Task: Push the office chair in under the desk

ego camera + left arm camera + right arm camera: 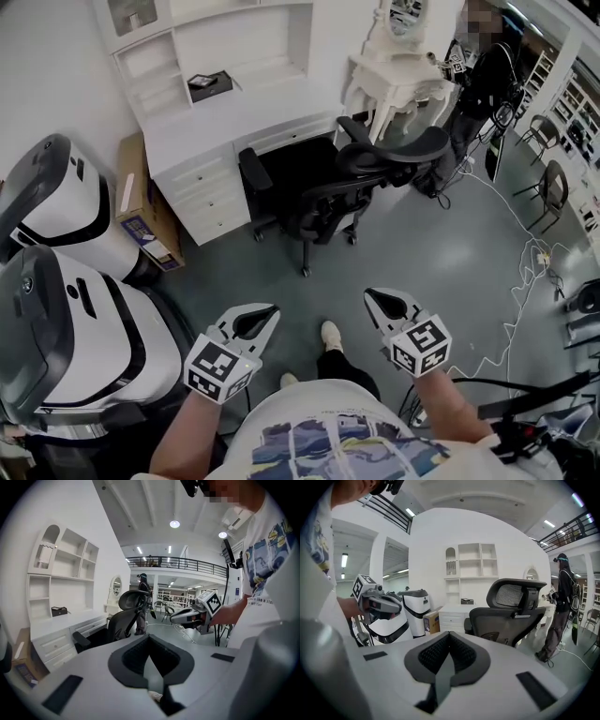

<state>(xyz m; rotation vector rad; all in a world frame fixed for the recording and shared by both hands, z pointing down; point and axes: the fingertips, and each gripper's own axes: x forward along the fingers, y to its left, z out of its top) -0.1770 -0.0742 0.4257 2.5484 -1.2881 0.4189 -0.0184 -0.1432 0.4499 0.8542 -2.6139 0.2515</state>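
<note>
The black mesh office chair [347,183] stands on the grey floor with its seat partly under the white desk [202,136], its backrest towards me. It also shows in the left gripper view as the chair [124,616] and in the right gripper view as the chair [511,613]. My left gripper [271,310] and right gripper [371,296] hang side by side well short of the chair, touching nothing. Both are shut and empty: the left gripper's [149,637] jaws meet, and so do the right gripper's [450,635].
Two large white machines [56,309] stand at the left, with a cardboard box [141,211] beside the desk. A white dressing table [394,70] and a person [483,66] are behind the chair. Cables [520,291] trail over the floor at the right.
</note>
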